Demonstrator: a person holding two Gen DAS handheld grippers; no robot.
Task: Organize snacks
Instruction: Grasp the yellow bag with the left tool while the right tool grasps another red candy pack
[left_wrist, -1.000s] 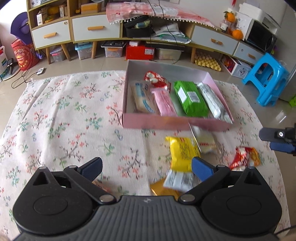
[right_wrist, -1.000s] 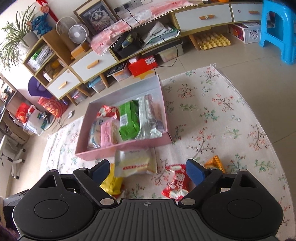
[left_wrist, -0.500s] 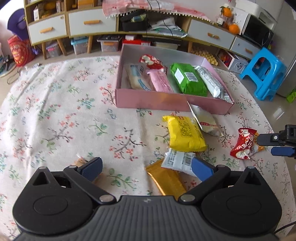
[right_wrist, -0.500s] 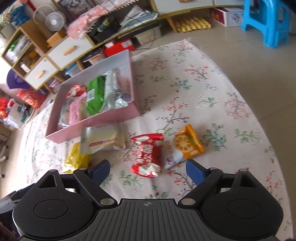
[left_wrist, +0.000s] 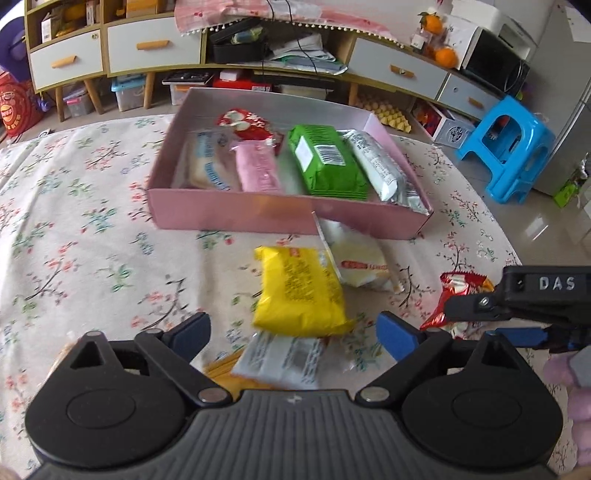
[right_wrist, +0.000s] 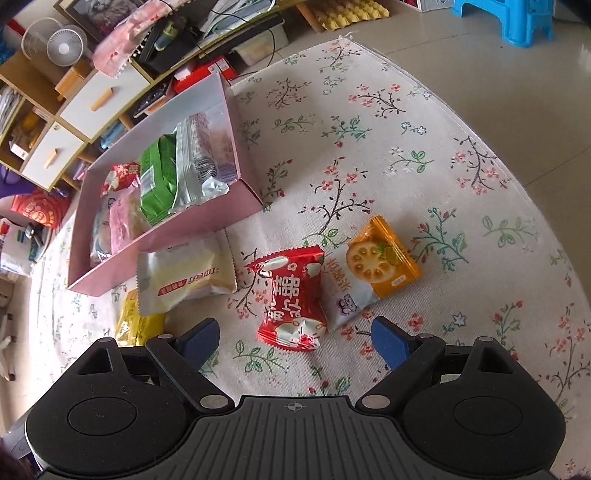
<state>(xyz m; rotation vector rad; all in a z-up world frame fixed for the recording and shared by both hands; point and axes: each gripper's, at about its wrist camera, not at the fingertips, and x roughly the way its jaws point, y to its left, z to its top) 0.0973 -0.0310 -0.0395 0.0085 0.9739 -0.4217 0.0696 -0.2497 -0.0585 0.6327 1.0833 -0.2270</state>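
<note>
In the left view, the left tongs (left_wrist: 291, 328) sit at the bottom of the frame, wide open, with nothing in them. They have come lower and closer than half a second ago. Now the yellow pack (left_wrist: 301, 291) lies right between the two blue tips, and a white pack (left_wrist: 284, 360) lies just under it. The pink box (left_wrist: 236, 218) is in the upper middle of the frame, with a green pack (left_wrist: 327, 162) and other snacks already in it.

In the right view, the right tongs (right_wrist: 295, 339) are also wide open and hold nothing. They too have dropped nearer to the cloth. The red pack (right_wrist: 291, 299) is now just in front of the tips, in the middle of the frame. The orange pack (right_wrist: 380, 258) touches it on the right side. The pale pack (right_wrist: 184, 273) lies to the left, against the box wall.

So I think each hand is ready to grab one snack. Five snacks that I can see are not in the box yet.
</note>
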